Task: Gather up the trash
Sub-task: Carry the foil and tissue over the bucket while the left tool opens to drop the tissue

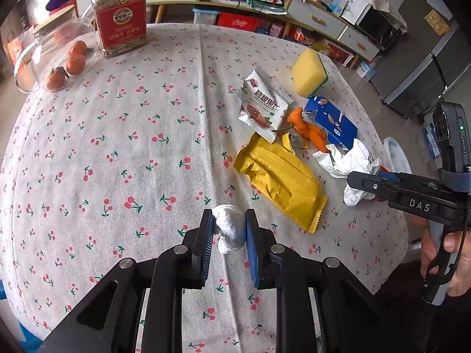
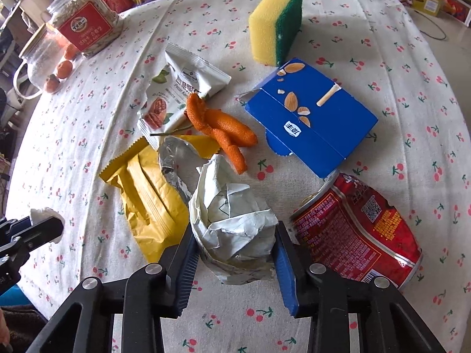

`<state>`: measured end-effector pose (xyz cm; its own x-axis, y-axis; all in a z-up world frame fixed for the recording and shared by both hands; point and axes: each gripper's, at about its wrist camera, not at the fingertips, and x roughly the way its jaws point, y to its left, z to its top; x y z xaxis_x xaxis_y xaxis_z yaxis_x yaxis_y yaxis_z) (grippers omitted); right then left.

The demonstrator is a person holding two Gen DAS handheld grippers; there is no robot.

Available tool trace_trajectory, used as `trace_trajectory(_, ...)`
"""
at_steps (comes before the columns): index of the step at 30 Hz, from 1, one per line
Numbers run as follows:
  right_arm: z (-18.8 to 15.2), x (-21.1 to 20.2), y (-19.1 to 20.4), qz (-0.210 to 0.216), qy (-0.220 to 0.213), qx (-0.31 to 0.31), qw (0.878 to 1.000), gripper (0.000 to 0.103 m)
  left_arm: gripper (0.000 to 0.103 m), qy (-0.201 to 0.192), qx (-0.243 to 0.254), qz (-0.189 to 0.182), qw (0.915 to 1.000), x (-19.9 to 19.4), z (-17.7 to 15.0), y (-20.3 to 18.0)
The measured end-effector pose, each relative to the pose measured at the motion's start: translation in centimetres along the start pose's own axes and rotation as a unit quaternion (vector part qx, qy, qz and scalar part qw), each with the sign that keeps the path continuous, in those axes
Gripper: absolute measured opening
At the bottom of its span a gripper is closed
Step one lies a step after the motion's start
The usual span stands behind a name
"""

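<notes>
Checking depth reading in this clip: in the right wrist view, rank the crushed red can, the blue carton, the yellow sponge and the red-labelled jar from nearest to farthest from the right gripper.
From the right gripper:
1. crushed red can, just right of the jaws.
2. blue carton, ahead and slightly right.
3. yellow sponge, beyond the carton.
4. red-labelled jar, far left corner of the table.

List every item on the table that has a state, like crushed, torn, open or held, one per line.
left gripper: shut on tissue wad
right gripper: closed on crumpled paper ball
red can: dented, lying on its side
blue carton: flattened, torn open
yellow wrapper: empty, flat
nut packet: torn open
orange peel: loose, curled
seed jar: upright, lid on
sponge: standing on edge
</notes>
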<state>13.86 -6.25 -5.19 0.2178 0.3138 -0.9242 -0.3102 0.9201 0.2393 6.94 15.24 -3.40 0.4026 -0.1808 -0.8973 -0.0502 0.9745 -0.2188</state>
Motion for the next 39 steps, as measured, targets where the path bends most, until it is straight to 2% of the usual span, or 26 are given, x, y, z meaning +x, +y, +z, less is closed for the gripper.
trace_trajectory(10,0.4,-5.6,-2.7,0.028,-0.059,0.031,0.997,0.043,0.022,-0.026,0.008,-0.015,0.9995,-1.2,1.5,-2.4)
trace_trajectory(18,-0.1,-9.7,-9.1,0.019,-0.102,0.093,0.99,0.043,0.022,-0.041,0.029,-0.034,0.9981,-1.5,2.9,-6.1)
trace_trajectory(29,-3.6,-14.5,-19.5,-0.016,-0.132,0.179,0.975,0.043,0.022,-0.047,0.075,-0.071,0.9936,-0.3,4.2,-14.0)
trace_trajectory(34,-5.7,-15.6,-24.0,-0.034,-0.132,0.211,0.968,0.043,0.022,-0.037,0.11,-0.077,0.9903,1.0,4.4,-18.4)
trace_trajectory(39,-7.7,-16.3,-27.8,-0.044,-0.129,0.24,0.961,0.043,0.022,-0.018,0.134,-0.098,0.986,3.0,4.7,-23.3)
